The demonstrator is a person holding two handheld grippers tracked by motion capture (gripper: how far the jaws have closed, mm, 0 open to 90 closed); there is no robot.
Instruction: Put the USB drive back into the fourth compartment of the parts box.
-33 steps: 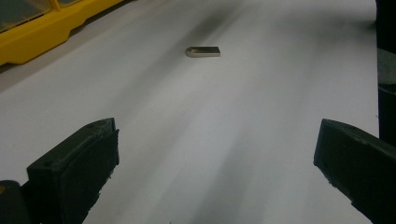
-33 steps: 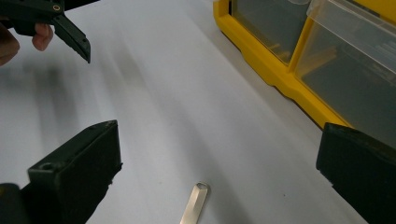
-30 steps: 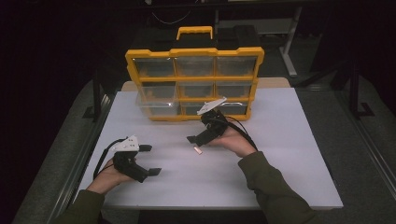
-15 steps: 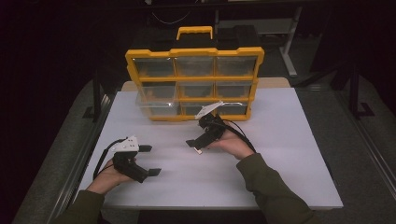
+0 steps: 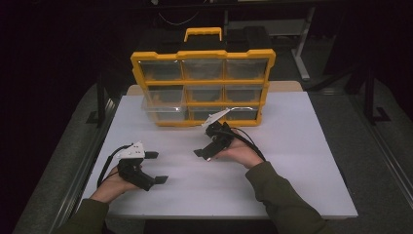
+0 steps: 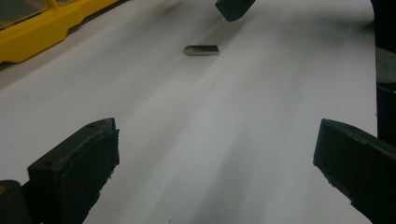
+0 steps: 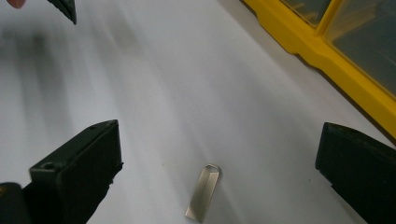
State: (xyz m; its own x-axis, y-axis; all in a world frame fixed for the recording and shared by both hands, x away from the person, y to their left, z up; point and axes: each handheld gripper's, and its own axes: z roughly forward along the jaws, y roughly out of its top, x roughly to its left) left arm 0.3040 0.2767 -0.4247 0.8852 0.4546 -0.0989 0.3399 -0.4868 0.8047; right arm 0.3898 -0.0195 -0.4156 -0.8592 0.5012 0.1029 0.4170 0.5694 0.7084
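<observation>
A small flat silver metal piece (image 7: 203, 192) with a rounded end lies on the white table (image 5: 302, 161). My right gripper (image 5: 202, 155) hovers just over it, open, and the piece sits low between its jaws (image 7: 219, 140). Farther left, my left gripper (image 5: 157, 167) rests open near the table's front, nothing between its fingers (image 6: 217, 140). From the left gripper view the metal piece (image 6: 201, 50) lies ahead on the table, with a right gripper fingertip (image 6: 233, 7) just beyond it.
A yellow organizer (image 5: 202, 53) with clear drawers and a handle stands upright at the back of the table. Its bottom-left drawer (image 5: 163, 111) is pulled out. The organizer's yellow frame (image 7: 327, 51) runs close along the right gripper's far side.
My right gripper has dipped slightly down and toward the front, closer over the metal piece. The left gripper has stayed put.
</observation>
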